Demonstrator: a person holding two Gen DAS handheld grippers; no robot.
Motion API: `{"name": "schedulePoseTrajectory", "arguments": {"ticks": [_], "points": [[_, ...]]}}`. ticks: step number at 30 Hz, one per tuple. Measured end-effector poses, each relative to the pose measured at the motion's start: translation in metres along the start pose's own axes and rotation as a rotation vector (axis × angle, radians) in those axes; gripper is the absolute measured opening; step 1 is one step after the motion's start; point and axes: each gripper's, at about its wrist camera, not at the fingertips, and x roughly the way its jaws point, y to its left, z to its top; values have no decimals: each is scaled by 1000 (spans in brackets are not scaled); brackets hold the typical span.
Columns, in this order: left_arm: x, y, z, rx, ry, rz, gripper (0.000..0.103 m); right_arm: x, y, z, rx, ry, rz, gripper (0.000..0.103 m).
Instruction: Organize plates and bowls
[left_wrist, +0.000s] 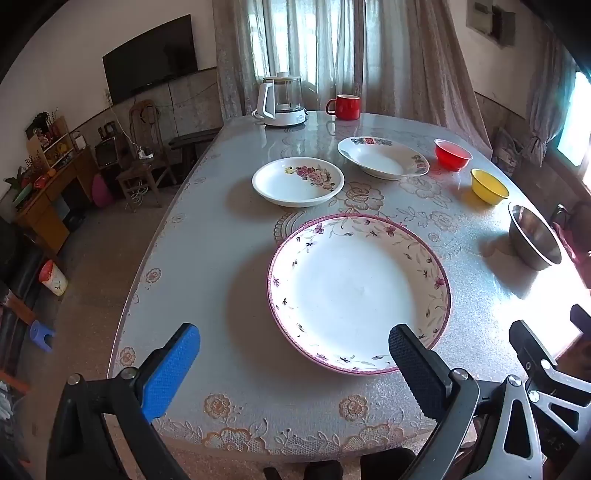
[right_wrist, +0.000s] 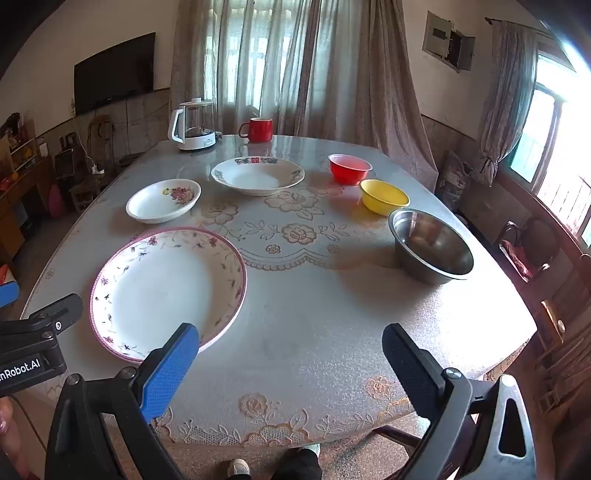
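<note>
A large plate with a purple floral rim (left_wrist: 358, 291) (right_wrist: 168, 291) lies nearest the table's front edge. Behind it sit a small white plate with a pink flower (left_wrist: 298, 181) (right_wrist: 163, 200) and a deep floral-rimmed plate (left_wrist: 383, 157) (right_wrist: 258, 174). On the right stand a red bowl (left_wrist: 452, 154) (right_wrist: 349, 168), a yellow bowl (left_wrist: 489, 186) (right_wrist: 384, 196) and a steel bowl (left_wrist: 533, 236) (right_wrist: 430, 245). My left gripper (left_wrist: 295, 354) hangs open above the front edge, left of the large plate's near rim. My right gripper (right_wrist: 291, 358) is open over bare tablecloth, holding nothing.
A glass kettle on a white base (left_wrist: 282, 99) (right_wrist: 194, 125) and a red mug (left_wrist: 345, 107) (right_wrist: 258, 130) stand at the table's far end. The table (left_wrist: 207, 258) (right_wrist: 314, 314) has a lace-pattern cover. Chairs stand at the left and right sides. A person's shoes (right_wrist: 238, 468) show below.
</note>
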Motion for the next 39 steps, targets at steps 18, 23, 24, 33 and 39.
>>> {"name": "schedulePoseTrajectory", "arguments": {"ticks": [18, 23, 24, 33, 39], "points": [[0, -1, 0, 18, -7, -28, 103, 2, 2, 3, -7, 3, -12, 101], [0, -1, 0, 21, -11, -29, 103, 2, 1, 2, -5, 3, -13, 101], [0, -1, 0, 22, -10, -29, 103, 1, 1, 2, -5, 3, -14, 101], [1, -1, -1, 23, -10, -30, 103, 3, 0, 1, 1, 9, -15, 101], [1, -2, -1, 23, -10, -31, 103, 4, 0, 0, 3, 13, -16, 101]]}}
